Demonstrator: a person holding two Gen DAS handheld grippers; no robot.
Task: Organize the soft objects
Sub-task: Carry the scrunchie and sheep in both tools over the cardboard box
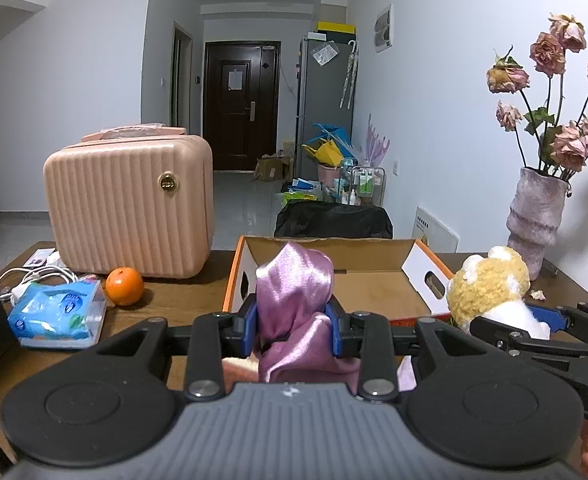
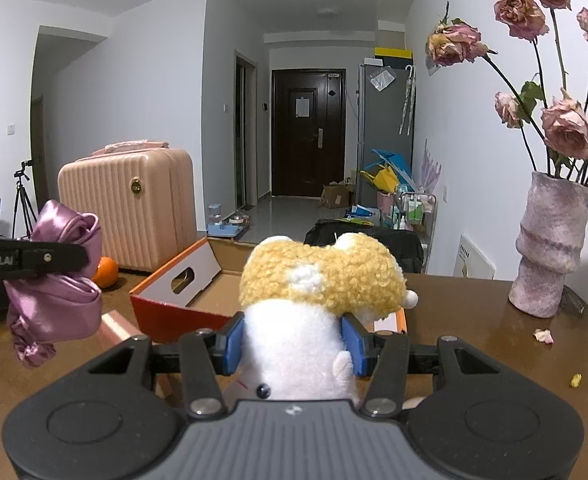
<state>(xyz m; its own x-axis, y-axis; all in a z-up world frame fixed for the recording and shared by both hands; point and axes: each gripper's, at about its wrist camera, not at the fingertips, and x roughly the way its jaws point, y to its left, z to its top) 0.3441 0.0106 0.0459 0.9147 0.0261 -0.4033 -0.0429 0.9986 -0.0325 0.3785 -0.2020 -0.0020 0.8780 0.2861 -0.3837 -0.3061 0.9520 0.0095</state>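
My left gripper (image 1: pixel 294 326) is shut on a shiny purple satin cloth (image 1: pixel 294 292) and holds it above the table, just in front of an open orange cardboard box (image 1: pixel 374 280). The cloth also shows at the left of the right wrist view (image 2: pixel 54 280), bunched and hanging. My right gripper (image 2: pixel 292 344) is shut on a plush toy (image 2: pixel 318 280) with a white body and curly yellow head, held above the table near the box (image 2: pixel 182 304). The plush and right gripper show at the right of the left wrist view (image 1: pixel 490 288).
A pink ribbed suitcase (image 1: pixel 130 204) stands at the back left with an orange (image 1: pixel 124 286), a blue tissue pack (image 1: pixel 58 312) and white cables (image 1: pixel 34 278) near it. A vase of dried roses (image 2: pixel 550 256) stands at the back right. Petals and crumbs (image 2: pixel 582 380) lie on the brown table (image 2: pixel 474 320).
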